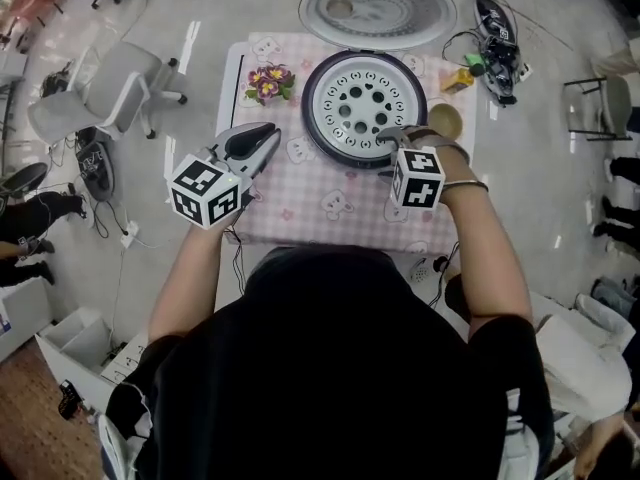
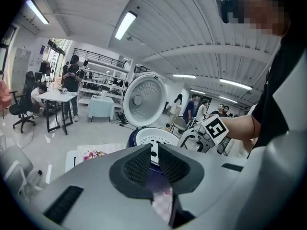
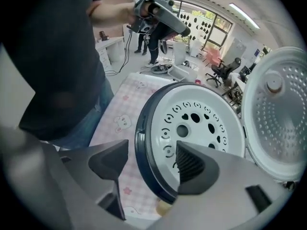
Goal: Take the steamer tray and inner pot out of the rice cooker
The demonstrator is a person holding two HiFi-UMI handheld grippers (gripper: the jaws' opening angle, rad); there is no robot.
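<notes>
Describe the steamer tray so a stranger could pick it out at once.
On the pink checked table stands a dark blue rice cooker, its lid swung open behind. The steamer tray is the white disc lying in its mouth. Unlike the flowers and small bowl beside it, it is pierced with round and heart-shaped holes.

Tray (image 1: 364, 108) sits in cooker (image 1: 309, 108) on table (image 1: 320, 193). Lid (image 1: 378, 8) stands open behind. Flowers (image 1: 268, 81) lie left of cooker, cup (image 1: 445, 121) right. Right gripper (image 1: 385, 140) straddles near rim.
</notes>
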